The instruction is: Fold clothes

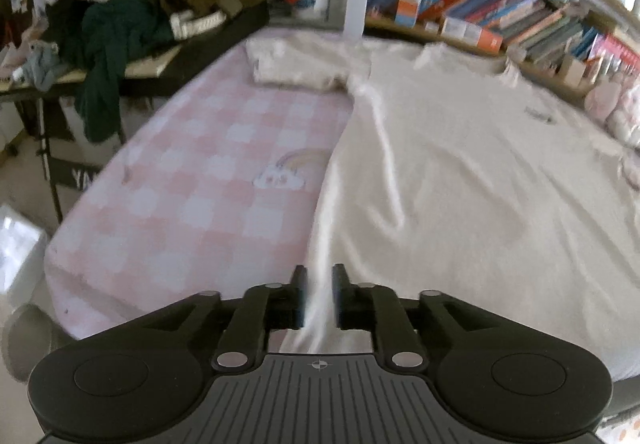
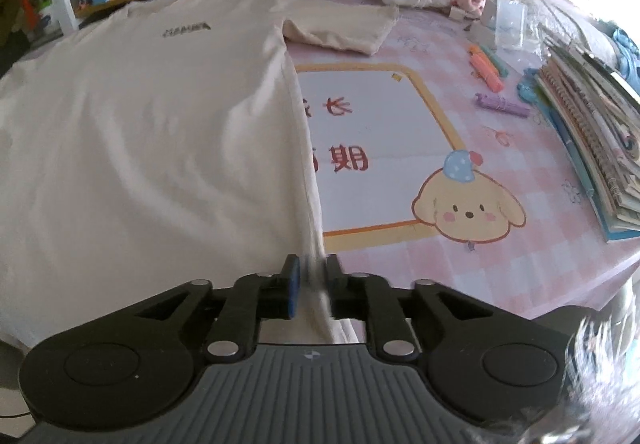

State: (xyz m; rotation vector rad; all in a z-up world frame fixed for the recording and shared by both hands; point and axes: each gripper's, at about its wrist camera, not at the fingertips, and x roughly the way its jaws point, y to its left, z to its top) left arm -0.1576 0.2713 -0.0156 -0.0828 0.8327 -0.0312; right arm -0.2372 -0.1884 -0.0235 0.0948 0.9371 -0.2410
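Between our left gripper's (image 1: 320, 294) two black fingers, at the bottom centre of the left wrist view, a bunched ridge of the cream T-shirt (image 1: 460, 172) runs straight into the jaws, and they look clamped on that cloth. Our right gripper (image 2: 310, 290) shows the same at the bottom centre of its own view: the shirt's side hem is drawn up into a narrow fold and pinched between the fingers.

From both grips the shirt spreads away across the pink checked cover (image 1: 180, 164), chest print up. It fills the right half of the left view and the left half of the right view. One short sleeve (image 2: 344, 30) lies flat at the upper centre of the right view, above a printed mat with a cartoon puppy (image 2: 400, 148). Markers (image 2: 492, 74) and a stack of notebooks (image 2: 592, 132) sit along the right edge.

We judge this to be the first fold, with the two bottom corners secured. Next we would lift both corners together and carry the hem up toward the collar, keeping the cloth taut and level between the hands so it lands square, clear of the markers.
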